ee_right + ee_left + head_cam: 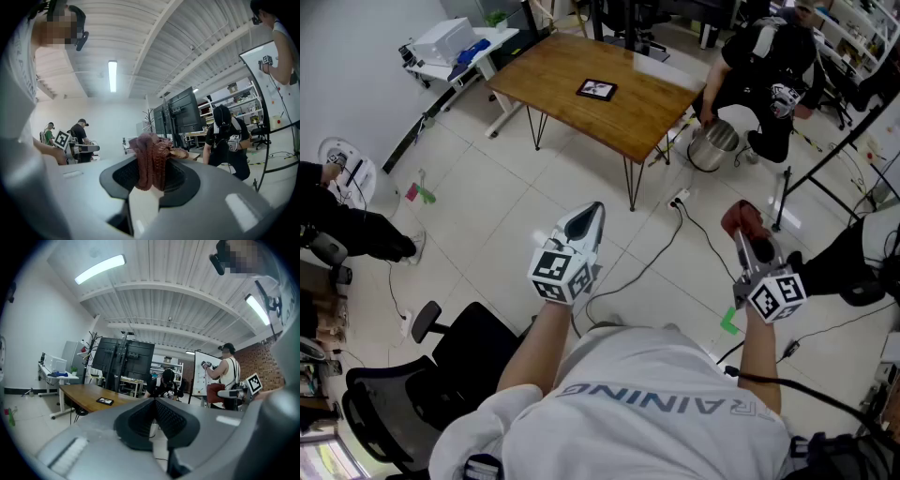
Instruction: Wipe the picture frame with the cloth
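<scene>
The picture frame lies flat on a wooden table far ahead of me; it also shows small in the left gripper view as the picture frame on the table. My right gripper is shut on a dark red cloth, which bunches between the jaws as the cloth in the right gripper view. My left gripper is held out over the floor, jaws together with nothing between them. Both grippers are well short of the table.
A person in black crouches by a metal bucket right of the table. Cables run across the tiled floor. A black office chair stands at my lower left, a white desk at the far left.
</scene>
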Demonstrator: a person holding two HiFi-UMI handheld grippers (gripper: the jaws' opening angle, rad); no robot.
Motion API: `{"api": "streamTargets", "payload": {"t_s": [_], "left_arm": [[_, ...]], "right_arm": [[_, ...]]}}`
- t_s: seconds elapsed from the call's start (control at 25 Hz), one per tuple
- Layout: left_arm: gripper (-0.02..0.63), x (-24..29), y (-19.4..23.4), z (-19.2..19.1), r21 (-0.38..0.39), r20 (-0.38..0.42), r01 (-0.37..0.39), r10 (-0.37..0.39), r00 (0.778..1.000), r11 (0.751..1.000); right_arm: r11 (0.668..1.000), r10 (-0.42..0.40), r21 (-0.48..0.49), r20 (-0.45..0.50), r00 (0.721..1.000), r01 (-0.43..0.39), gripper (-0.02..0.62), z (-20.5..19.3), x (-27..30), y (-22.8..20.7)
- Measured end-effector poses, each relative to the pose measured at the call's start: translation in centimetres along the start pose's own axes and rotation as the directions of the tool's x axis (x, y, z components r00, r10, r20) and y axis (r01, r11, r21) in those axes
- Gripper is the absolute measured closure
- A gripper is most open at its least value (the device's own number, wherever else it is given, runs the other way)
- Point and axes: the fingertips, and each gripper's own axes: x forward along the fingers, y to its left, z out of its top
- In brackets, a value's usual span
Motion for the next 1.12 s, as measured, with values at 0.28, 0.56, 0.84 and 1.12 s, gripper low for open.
{"api": "streamTargets", "payload": {"t_s": [0.28, 0.56, 0.84, 1.12], "left_arm": [[0.601, -1.9, 6.6, 0.5, -0.013, 0.011, -0.056, 0.057, 0.998, 0.998], [0.601, -2.6, 11.4, -1.0, -0.059, -0.02, -0.116, 0.115, 0.993, 0.991], [0.601, 0.6, 16.3, -0.4, -0.057, -0.02, -0.193, 0.192, 0.981, 0.98], [0.601, 9.1, 21.2, 2.8, -0.036, -0.012, -0.248, 0.247, 0.969, 0.968]], "right_arm": [[0.998, 0.059, -0.01, -0.015, 0.998, -0.06, 0.483, -0.2, 6.2, 4.2], [0.994, 0.11, 0.008, -0.052, 0.993, -0.109, 0.482, -1.0, 11.4, 5.8], [0.982, 0.188, 0.032, -0.059, 0.98, -0.186, 0.482, -1.3, 19.7, 4.0], [0.958, 0.286, 0.043, -0.045, 0.957, -0.284, 0.482, 1.9, 31.1, -0.5]]}}
